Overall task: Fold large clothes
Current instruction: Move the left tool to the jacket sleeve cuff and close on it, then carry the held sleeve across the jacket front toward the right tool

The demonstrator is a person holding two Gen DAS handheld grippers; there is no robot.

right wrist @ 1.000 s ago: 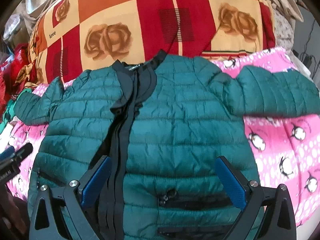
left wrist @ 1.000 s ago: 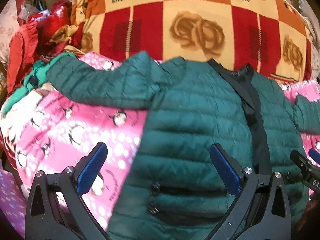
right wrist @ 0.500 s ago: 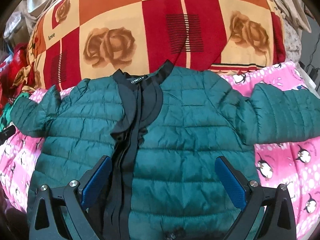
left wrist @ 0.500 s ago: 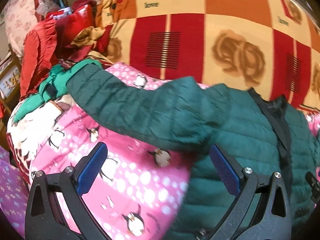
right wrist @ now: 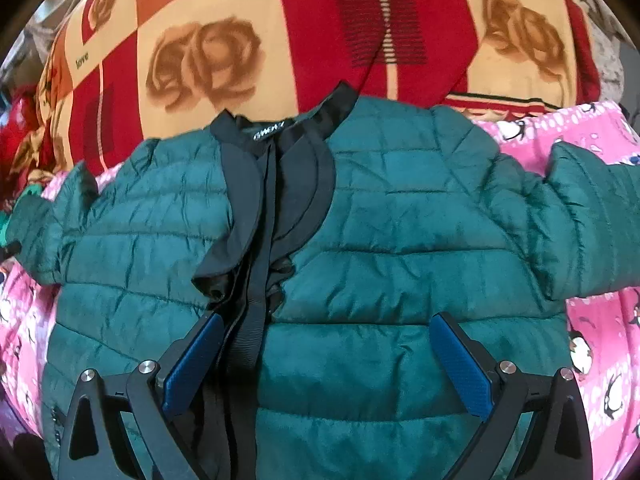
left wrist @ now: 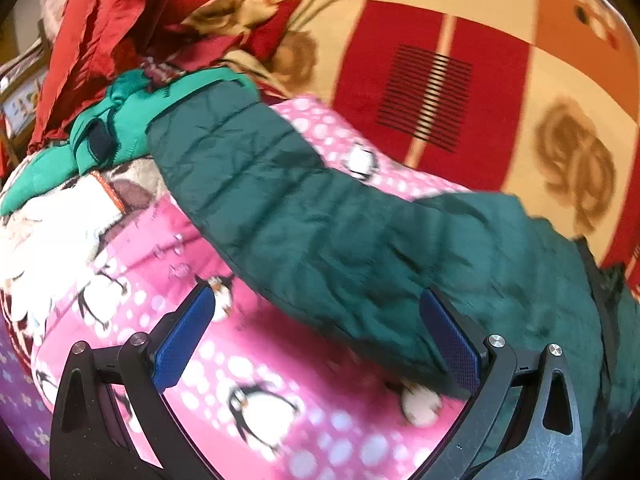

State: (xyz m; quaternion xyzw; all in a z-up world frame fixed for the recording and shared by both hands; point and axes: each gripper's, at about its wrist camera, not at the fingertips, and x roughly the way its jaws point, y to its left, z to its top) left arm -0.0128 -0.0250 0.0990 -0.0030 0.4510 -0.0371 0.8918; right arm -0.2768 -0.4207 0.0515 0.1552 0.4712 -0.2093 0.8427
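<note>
My left wrist view looks close along the jacket's sleeve; my right faces the jacket front. Both share the pink blanket.

A dark green quilted jacket with black collar trim lies on a pink penguin-print blanket; behind it, a red, orange and cream checked blanket with brown roses.

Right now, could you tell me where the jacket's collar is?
In the right wrist view, the black collar sits upper centre-left, at the top of the green jacket, against the rose-patterned blanket.
</note>
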